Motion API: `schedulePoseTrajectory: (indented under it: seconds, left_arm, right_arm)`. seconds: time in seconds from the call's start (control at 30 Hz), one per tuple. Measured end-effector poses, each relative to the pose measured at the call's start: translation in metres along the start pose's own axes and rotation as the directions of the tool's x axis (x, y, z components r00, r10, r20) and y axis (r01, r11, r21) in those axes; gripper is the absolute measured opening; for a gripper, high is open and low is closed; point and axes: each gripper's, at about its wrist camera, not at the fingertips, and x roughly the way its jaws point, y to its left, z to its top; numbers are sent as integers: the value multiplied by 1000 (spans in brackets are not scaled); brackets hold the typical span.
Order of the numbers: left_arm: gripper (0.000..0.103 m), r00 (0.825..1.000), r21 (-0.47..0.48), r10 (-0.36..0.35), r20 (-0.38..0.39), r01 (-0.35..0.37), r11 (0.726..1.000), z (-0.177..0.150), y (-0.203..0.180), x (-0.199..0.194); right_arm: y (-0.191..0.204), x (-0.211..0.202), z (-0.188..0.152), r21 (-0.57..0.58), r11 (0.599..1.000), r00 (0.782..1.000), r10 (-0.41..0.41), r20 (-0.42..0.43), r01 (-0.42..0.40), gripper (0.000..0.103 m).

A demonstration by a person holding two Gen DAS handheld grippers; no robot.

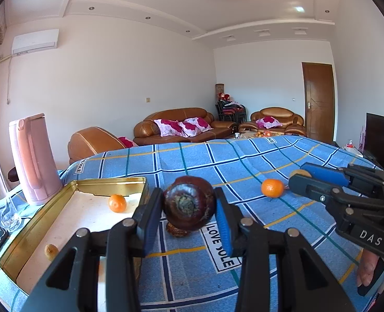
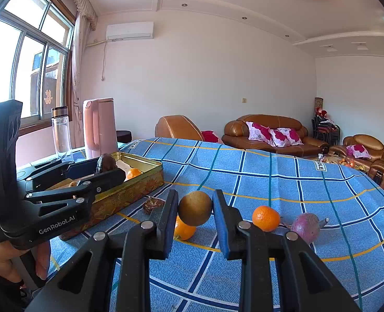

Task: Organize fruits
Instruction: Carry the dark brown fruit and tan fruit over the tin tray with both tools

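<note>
My left gripper [image 1: 189, 208] is shut on a dark purple round fruit [image 1: 189, 202] and holds it above the cloth beside the gold tin [image 1: 108, 182]. It also shows in the right wrist view [image 2: 106, 167], over the tin's edge. The tin [image 2: 142, 182] holds a small orange [image 1: 117, 203] and a small brown fruit [image 1: 51, 251]. My right gripper [image 2: 195, 209] is shut on a brown round fruit [image 2: 195, 208], lifted above an orange [image 2: 184, 230]. Another orange [image 2: 266, 218] and a purple fruit [image 2: 306, 226] lie to the right.
A brown shrivelled fruit [image 2: 153, 205] lies on the blue checked tablecloth [image 2: 270, 182] next to the tin. A pink kettle [image 2: 99, 127] and a clear bottle [image 2: 61, 132] stand behind the tin. Sofas stand beyond the table.
</note>
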Motion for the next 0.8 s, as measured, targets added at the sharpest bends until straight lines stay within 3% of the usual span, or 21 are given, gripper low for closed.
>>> schedulePoseTrajectory:
  seconds: [0.8]
  left_arm:
    - [41, 1000, -33, 18, -17, -19, 999, 0, 11, 0]
  right_arm:
    - [12, 10, 6, -17, 1000, 1000, -14, -9, 14, 29]
